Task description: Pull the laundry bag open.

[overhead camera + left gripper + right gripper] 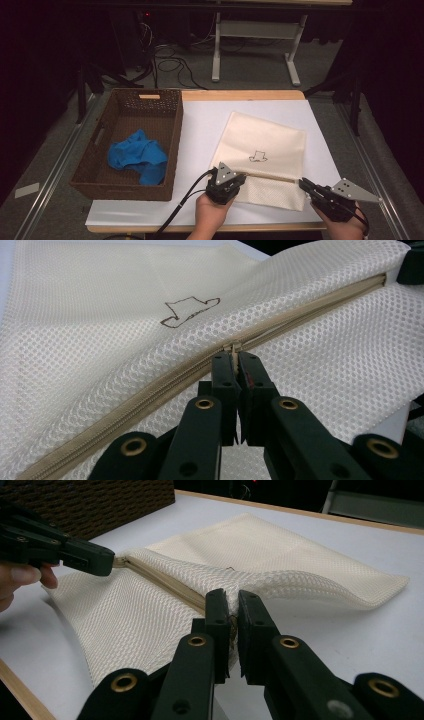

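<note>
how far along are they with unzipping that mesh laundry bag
Early. Done: the left gripper is shut on the zipper pull, and the right gripper pinches the mesh bag at its far end. In hand: working the zipper; how much is open is hard to tell. Possibly left: the blue cloth lies in the basket.

High view: dim room, dark at the edges, esp. 9 and 3 o'clock; light falls from above onto the white counter (200,125), which reads brightest. Pic is soft, low-res, w/ mild grain. Shadows faint, short. Gripper views brighter, no glare. Mesh bag (100,315) sharp mid-frame; tongs at 6 o'clock slightly out of focus. Background at 12 o'clock in right gripper view dark, blurred.
</note>
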The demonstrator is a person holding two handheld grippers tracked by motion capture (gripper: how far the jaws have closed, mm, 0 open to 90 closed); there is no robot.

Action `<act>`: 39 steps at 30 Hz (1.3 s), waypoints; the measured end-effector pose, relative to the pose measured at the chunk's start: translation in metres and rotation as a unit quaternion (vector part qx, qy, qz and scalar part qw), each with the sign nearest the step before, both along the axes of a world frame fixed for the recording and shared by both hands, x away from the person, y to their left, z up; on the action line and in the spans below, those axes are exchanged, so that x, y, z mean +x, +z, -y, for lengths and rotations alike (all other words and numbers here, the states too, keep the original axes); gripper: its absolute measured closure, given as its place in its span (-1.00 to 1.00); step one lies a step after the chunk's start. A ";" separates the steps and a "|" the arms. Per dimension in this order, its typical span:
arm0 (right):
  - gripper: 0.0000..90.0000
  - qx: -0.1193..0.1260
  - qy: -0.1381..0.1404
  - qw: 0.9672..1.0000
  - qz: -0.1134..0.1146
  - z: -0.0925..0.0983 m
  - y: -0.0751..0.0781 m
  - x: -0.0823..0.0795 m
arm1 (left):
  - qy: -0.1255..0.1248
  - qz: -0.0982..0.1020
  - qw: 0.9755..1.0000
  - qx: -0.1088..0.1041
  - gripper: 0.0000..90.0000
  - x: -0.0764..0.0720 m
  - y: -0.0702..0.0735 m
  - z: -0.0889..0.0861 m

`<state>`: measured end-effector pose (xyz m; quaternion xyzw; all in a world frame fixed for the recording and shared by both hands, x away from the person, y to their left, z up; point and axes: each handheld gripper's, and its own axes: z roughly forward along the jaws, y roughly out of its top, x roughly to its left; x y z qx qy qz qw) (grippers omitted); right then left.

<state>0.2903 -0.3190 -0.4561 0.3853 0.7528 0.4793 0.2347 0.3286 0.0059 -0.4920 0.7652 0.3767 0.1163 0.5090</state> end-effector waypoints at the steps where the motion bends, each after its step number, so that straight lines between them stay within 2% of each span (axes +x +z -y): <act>1: 0.91 -0.001 -0.001 1.000 0.000 0.000 0.000 0.000 | -0.001 0.001 1.000 0.002 0.93 0.000 0.000 0.000; 4: 0.91 -0.002 0.002 1.000 -0.001 -0.001 0.000 0.000 | 0.004 -0.001 1.000 0.000 0.93 -0.001 -0.001 -0.002; 5: 0.91 -0.008 -0.010 1.000 0.004 0.000 0.001 -0.001 | 0.022 0.000 1.000 0.006 0.93 0.000 -0.002 -0.005; 6: 0.91 -0.008 -0.010 1.000 0.004 0.000 0.001 -0.001 | 0.034 -0.010 0.999 -0.004 0.93 0.003 -0.004 -0.013; 7: 0.91 0.009 -0.020 1.000 0.000 0.009 0.001 0.001 | 0.052 -0.026 0.998 -0.019 0.93 0.005 -0.008 -0.028; 8: 0.91 0.009 -0.020 1.000 0.000 0.009 0.001 0.001 | 0.052 -0.026 0.998 -0.019 0.93 0.005 -0.008 -0.028; 9: 0.91 0.010 -0.026 1.000 -0.004 0.016 -0.002 0.002 | 0.063 -0.026 0.998 -0.007 0.93 0.004 -0.011 -0.039; 12: 0.91 0.012 -0.028 1.000 -0.007 0.018 -0.003 0.003 | 0.069 -0.032 0.997 -0.003 0.93 0.004 -0.011 -0.047; 13: 0.91 0.013 -0.027 1.000 -0.006 0.016 -0.002 0.004 | 0.067 -0.027 0.997 0.017 0.93 0.003 -0.008 -0.049; 16: 0.91 0.010 -0.023 1.000 -0.005 0.014 -0.003 0.003 | 0.064 -0.021 0.997 0.029 0.93 0.004 -0.002 -0.051; 17: 0.91 0.008 -0.022 1.000 -0.005 0.013 -0.003 0.003 | 0.063 -0.015 0.997 0.041 0.93 0.005 0.003 -0.052; 20: 0.91 0.012 -0.024 1.000 -0.006 0.014 -0.002 0.003 | 0.063 -0.011 0.997 0.050 0.93 0.006 0.006 -0.054; 21: 0.91 0.012 -0.026 1.000 -0.007 0.015 -0.003 0.002 | 0.065 -0.010 0.996 0.059 0.93 0.006 0.006 -0.056; 26: 0.91 0.009 -0.027 1.000 -0.005 0.017 -0.004 0.003 | 0.076 -0.011 0.995 0.060 0.93 0.006 0.001 -0.062; 31: 0.90 0.009 -0.029 0.999 -0.015 0.019 -0.006 0.005 | 0.084 -0.020 0.995 0.042 0.93 0.006 -0.008 -0.068; 34: 0.90 0.007 -0.034 0.999 -0.016 0.020 -0.007 0.005 | 0.088 -0.022 0.995 0.050 0.93 0.006 -0.012 -0.069; 38: 0.90 0.005 -0.036 0.999 -0.018 0.022 -0.007 0.005 | 0.093 -0.013 0.994 0.057 0.93 0.005 -0.011 -0.069; 39: 0.90 0.002 -0.041 0.999 -0.016 0.022 -0.007 0.004 | 0.098 -0.010 0.994 0.051 0.93 0.006 -0.011 -0.071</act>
